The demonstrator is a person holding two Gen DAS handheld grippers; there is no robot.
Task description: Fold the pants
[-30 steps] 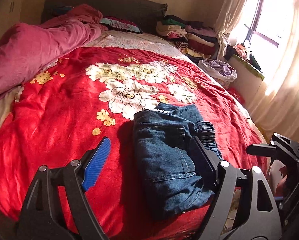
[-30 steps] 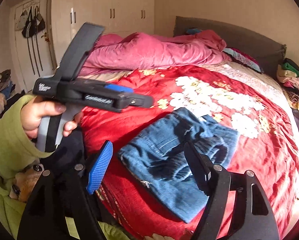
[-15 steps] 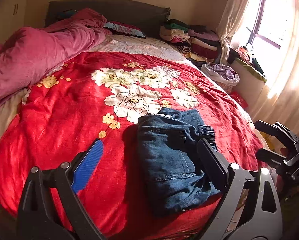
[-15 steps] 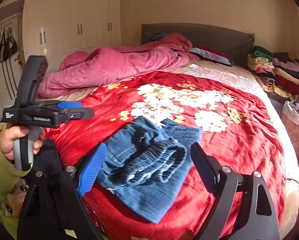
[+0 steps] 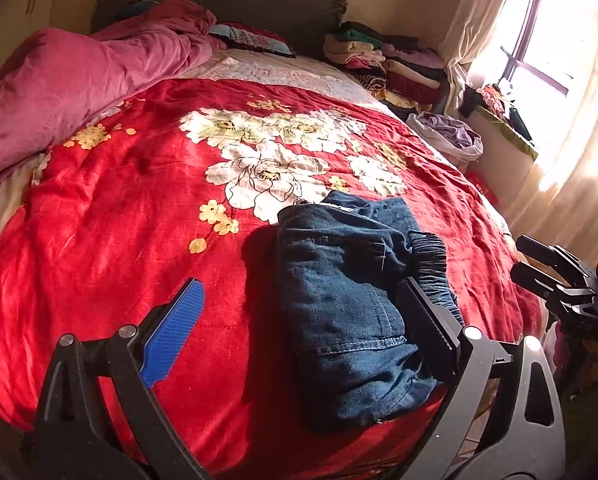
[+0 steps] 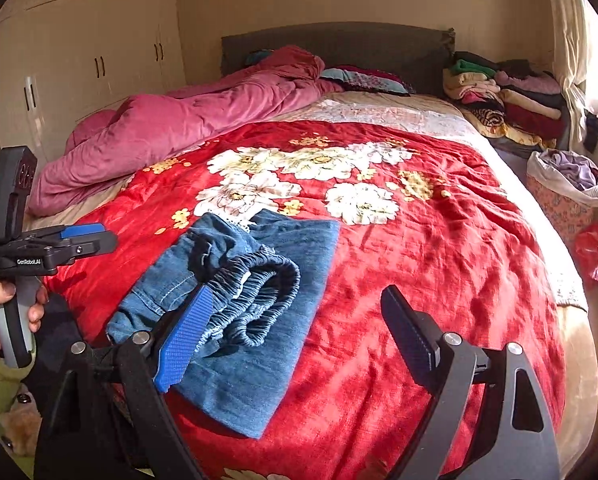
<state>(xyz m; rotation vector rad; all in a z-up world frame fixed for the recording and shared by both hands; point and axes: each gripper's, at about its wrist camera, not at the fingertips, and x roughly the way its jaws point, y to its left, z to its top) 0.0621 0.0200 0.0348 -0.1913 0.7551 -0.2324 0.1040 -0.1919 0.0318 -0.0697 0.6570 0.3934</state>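
pants (image 5: 351,304) folded on bed | ahead of both fingers | left apart, right apart, empty

The right finger (image 5: 431,336) of the left gripper (image 5: 299,336) covers the jeans' (image 5: 339,288) waistband at 4 o'clock. The stacked clothes (image 6: 507,100) at 1 o'clock are too small to identify.

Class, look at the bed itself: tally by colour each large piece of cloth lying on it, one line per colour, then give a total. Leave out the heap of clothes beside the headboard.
Red, flowered blanket: 1
Pink quilt: 1
Blue denim pants: 1
Total: 3
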